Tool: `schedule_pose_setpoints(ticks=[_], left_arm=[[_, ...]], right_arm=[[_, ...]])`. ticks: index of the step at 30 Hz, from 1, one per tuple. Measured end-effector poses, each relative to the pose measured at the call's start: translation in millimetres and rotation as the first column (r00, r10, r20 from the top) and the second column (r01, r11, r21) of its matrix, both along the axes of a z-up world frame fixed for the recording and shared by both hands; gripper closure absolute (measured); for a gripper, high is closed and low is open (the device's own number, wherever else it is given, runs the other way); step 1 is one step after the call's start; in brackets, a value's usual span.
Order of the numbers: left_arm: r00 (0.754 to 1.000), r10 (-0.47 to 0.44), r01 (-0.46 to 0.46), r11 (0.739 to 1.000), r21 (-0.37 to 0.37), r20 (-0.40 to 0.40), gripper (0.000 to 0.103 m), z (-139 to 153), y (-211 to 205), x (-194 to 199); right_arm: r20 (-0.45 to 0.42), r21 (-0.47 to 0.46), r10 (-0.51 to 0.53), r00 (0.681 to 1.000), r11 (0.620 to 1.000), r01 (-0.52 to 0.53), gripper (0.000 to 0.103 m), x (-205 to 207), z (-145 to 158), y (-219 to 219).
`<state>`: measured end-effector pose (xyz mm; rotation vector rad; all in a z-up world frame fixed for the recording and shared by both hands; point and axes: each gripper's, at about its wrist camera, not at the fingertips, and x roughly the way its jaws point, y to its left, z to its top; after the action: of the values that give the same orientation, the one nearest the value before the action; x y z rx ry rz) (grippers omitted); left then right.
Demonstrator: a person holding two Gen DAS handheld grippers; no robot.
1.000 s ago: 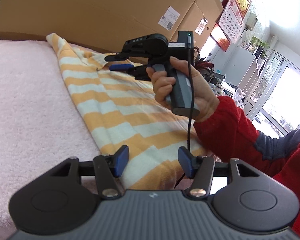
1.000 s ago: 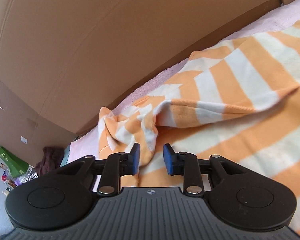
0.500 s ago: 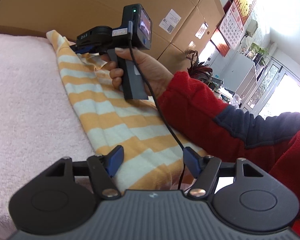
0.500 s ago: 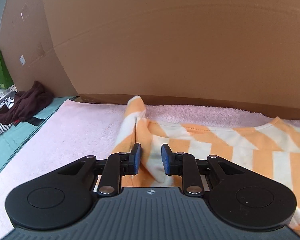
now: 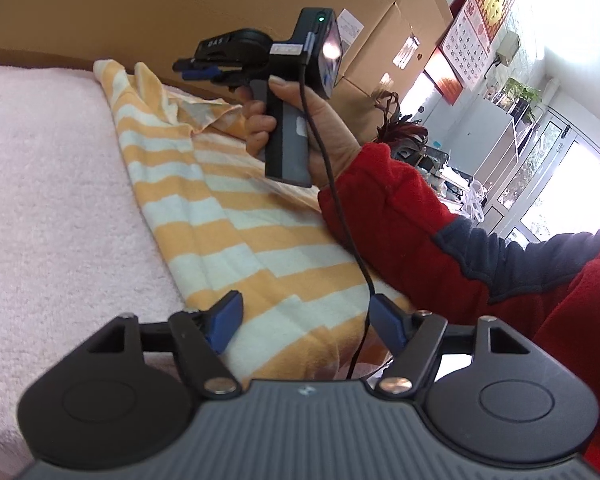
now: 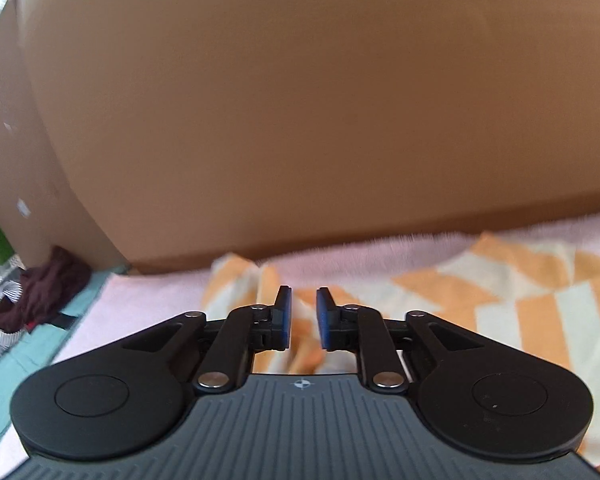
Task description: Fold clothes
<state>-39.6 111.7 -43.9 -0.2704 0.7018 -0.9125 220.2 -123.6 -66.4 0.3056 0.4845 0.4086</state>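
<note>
Left wrist view: left tool (image 5: pixel 304 320) just spreading over striped garment (image 5: pixel 236 240); right tool (image 6: pixel 303 317) slightly parted, empty.

A tall brown cardboard box wall (image 6: pixel 300 100) closes off the far edge of the pink terry towel (image 5: pixel 48 208). Left of the orange-and-white striped garment (image 5: pixel 236 240) the towel lies bare; right of it, a red fleece sleeve (image 5: pixel 400 232) blocks passage.

Red fleece sleeve (image 5: pixel 388 200), seemingly navy-panelled.
</note>
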Motion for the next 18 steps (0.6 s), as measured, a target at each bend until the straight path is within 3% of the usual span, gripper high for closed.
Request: schedule_pose_setpoints(ticks=[3, 5, 7, 8, 9, 11, 12, 14, 16, 17, 18], left_arm=[[0.999, -0.027, 0.026, 1.000, -0.011, -0.023, 0.024, 2, -7, -1], [0.999, -0.030, 0.031, 1.000, 0.005, -0.016, 0.024, 3, -12, -4], [1.000, -0.028, 0.028, 1.000, 0.013, -0.010, 0.024, 4, -14, -6], [1.000, -0.026, 0.026, 1.000, 0.017, -0.007, 0.024, 4, -15, -8], [1.000, -0.025, 0.025, 0.999, 0.021, -0.004, 0.024, 4, -16, -9], [1.000, -0.018, 0.018, 1.000, 0.019, -0.011, 0.025, 4, -15, -9], [1.000, -0.016, 0.016, 1.000, 0.020, -0.012, 0.025, 4, -14, -9], [1.000, -0.014, 0.014, 1.000, 0.025, -0.007, 0.025, 4, -15, -9], [1.000, -0.016, 0.016, 1.000, 0.026, -0.002, 0.025, 3, -15, -9], [1.000, -0.017, 0.017, 1.000, 0.019, -0.004, 0.024, 2, -14, -9], [1.000, -0.018, 0.018, 1.000, 0.012, -0.006, 0.024, 2, -13, -8]], right_arm=[[-0.049, 0.102, 0.167, 0.985, 0.982, -0.161, 0.085, -1, 0, 4], [-0.164, 0.169, 0.257, 0.952, 0.959, -0.230, 0.085, 10, -15, 10], [-0.227, 0.164, 0.237, 0.945, 0.965, -0.203, 0.086, 19, -28, 8], [-0.238, 0.159, 0.217, 0.946, 0.970, -0.183, 0.098, 20, -31, 4], [-0.234, 0.174, 0.234, 0.944, 0.965, -0.196, 0.103, 17, -29, 2], [-0.225, 0.204, 0.266, 0.937, 0.954, -0.222, 0.102, 12, -26, -3], [-0.221, 0.219, 0.282, 0.934, 0.947, -0.234, 0.090, 9, -24, -6], [-0.215, 0.244, 0.323, 0.922, 0.932, -0.269, 0.089, 3, -20, -8], [-0.261, 0.228, 0.431, 0.864, 0.897, -0.378, 0.085, -1, -19, 8], [-0.294, 0.197, 0.439, 0.849, 0.897, -0.396, 0.085, -2, -22, 14], [-0.300, 0.177, 0.421, 0.856, 0.906, -0.384, 0.095, -2, -26, 17]])
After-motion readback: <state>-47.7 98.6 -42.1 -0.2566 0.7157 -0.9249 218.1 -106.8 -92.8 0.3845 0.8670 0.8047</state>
